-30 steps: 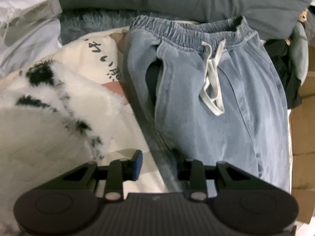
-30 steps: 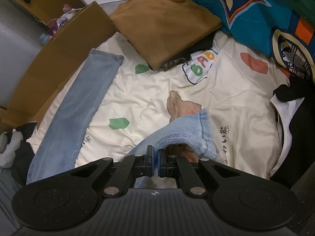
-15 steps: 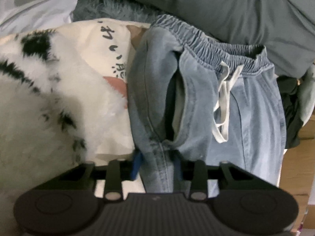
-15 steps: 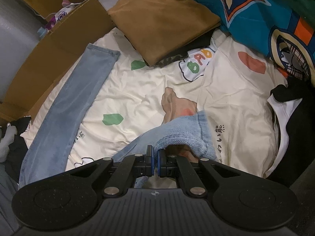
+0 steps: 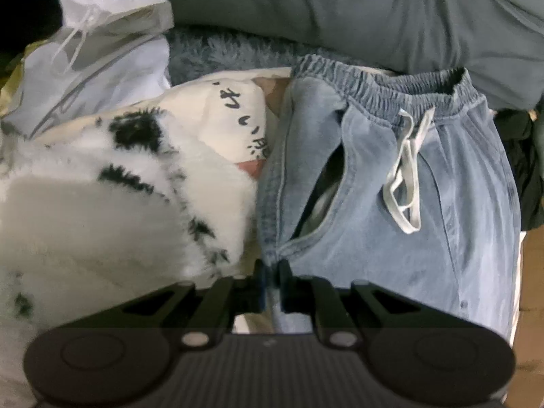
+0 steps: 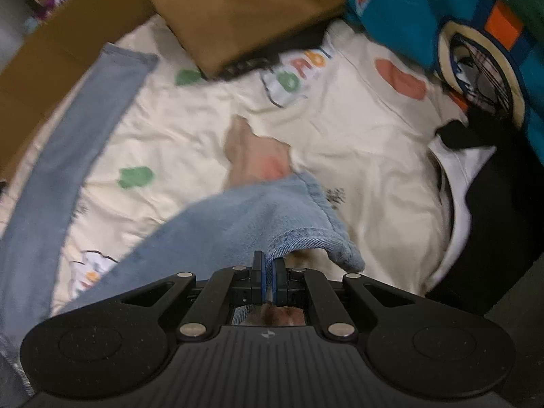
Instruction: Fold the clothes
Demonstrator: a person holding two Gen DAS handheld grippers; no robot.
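Light blue jeans with an elastic waistband and a white drawstring lie on a cream printed sheet. My left gripper is shut on the jeans' side seam just below the pocket opening. In the right wrist view my right gripper is shut on the hem of one jeans leg, lifted off the sheet. The other jeans leg lies flat along the left.
A white fluffy cloth with black marks lies left of the jeans, a grey pillow behind them. A folded brown garment, a cardboard box, a teal patterned cloth and black-and-white clothing ring the sheet.
My left gripper went from open to shut on the jeans' side seam. My right gripper, still holding the leg hem, has moved with it; the view is blurred by motion.
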